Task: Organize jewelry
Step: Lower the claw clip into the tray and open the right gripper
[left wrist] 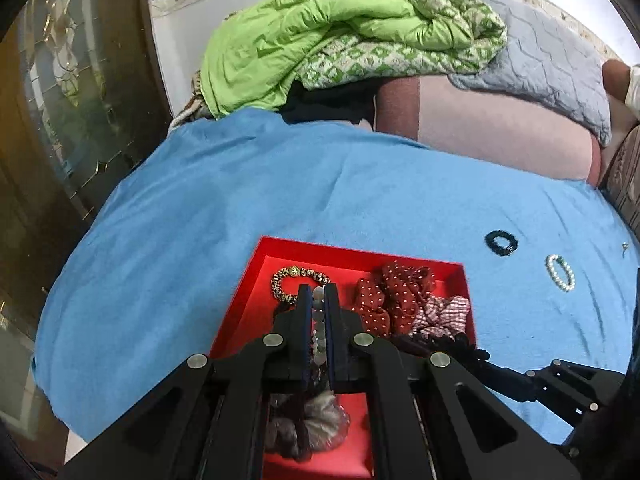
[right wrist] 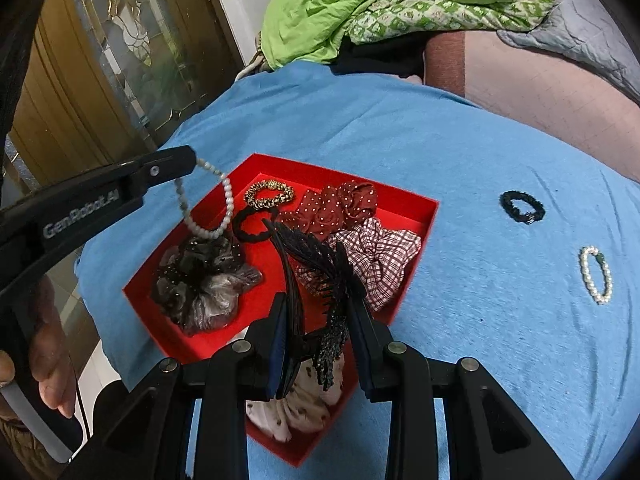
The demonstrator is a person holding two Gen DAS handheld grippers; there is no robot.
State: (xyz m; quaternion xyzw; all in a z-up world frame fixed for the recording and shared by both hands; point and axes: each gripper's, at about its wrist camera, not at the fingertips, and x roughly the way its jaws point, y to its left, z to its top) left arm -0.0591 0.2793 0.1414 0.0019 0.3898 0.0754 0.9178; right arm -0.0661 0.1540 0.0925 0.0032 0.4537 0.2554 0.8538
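Over the red box [right wrist: 420,206] on the blue bedspread [right wrist: 400,128], my left gripper [left wrist: 319,300] is clamped on a grey bead bracelet [right wrist: 224,200]. My right gripper [right wrist: 320,320] is clamped on a black claw clip [right wrist: 316,264]. A pearl bracelet [right wrist: 596,274] and black hair tie [right wrist: 522,207] lie beside the box.

The right hand-held gripper [right wrist: 320,344] clamped a black claw hair clip [right wrist: 316,280] above the red tray's [right wrist: 424,216] near corner. The left hand-held gripper [right wrist: 192,160] pinched a pearl bracelet [right wrist: 224,204] dangling over a dark scrunchie [right wrist: 204,284] in the tray. On the bed's blue blanket [right wrist: 460,320], toward the right edge, lay a black hair tie [right wrist: 522,207] and a second pearl bracelet [right wrist: 596,274].
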